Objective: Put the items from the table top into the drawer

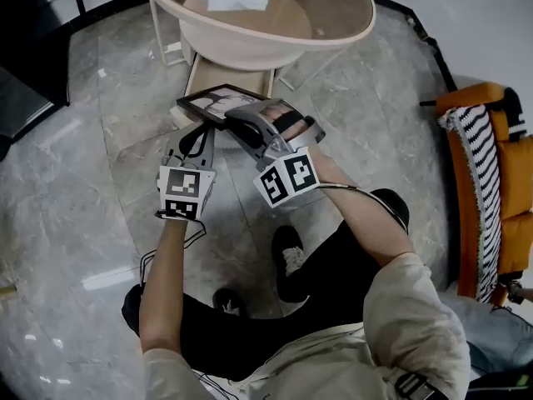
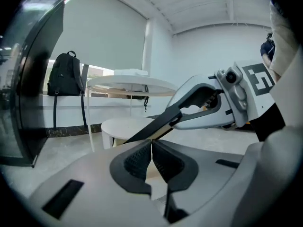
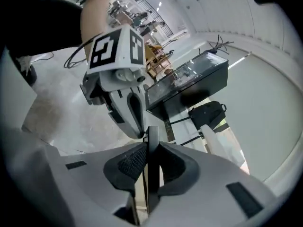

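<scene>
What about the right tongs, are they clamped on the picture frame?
Yes, the right tongs pinch the dark edge of the picture frame between their pads.

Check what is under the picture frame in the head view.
The open drawer lies below; the picture frame, clamped in the right gripper, covers its front part, so anything there is hidden.

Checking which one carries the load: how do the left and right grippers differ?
The right gripper clamps its jaws on the picture frame; the left gripper has its jaws together, empty. The right gripper is rolled sideways; the left gripper sits level. Both point toward the round table.
</scene>
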{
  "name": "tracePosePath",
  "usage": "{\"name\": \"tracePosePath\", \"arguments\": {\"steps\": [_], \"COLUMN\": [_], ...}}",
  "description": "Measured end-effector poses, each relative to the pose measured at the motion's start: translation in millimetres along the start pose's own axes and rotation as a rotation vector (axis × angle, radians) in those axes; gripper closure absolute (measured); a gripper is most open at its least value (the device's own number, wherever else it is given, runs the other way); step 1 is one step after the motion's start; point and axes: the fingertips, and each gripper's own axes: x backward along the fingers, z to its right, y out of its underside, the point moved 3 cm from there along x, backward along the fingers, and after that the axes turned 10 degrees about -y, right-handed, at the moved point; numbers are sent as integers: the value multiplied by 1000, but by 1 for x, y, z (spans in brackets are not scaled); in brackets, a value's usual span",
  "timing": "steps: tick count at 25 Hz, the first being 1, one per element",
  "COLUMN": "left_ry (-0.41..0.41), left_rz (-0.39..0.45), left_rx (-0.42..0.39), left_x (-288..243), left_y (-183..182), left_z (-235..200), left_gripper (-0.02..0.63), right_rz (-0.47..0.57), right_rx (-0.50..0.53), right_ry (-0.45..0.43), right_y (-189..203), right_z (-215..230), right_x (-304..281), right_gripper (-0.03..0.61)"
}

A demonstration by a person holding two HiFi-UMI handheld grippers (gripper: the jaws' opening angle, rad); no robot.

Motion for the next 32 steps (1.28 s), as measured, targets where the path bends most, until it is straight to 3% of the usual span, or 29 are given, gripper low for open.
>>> {"name": "tracePosePath", "arguments": {"steps": [7, 13, 19, 25, 32], "left_ry": [0, -67, -104, -134, -141], "left_rz": [-56, -52, -41, -2, 12], "left_rx": [49, 31, 102, 107, 171], "left_x": [-11, -20, -21, -12, -13], "left_y": [24, 14, 3, -13, -15], "left_z": [10, -6, -15, -25, -28], "left_gripper": [592, 591, 591, 591, 591], "right_rz": [-99, -166, -226, -260, -296], "right_rx": [-31, -91, -83, -90, -92], "right_ry": [-38, 0, -40, -16, -22], "right_y": [42, 67, 89, 97, 118], "right_z": [-2, 11, -6, -1, -5], "right_x": [-49, -75, -106, -109, -97], "right_gripper": [488, 488, 488, 488, 488]}}
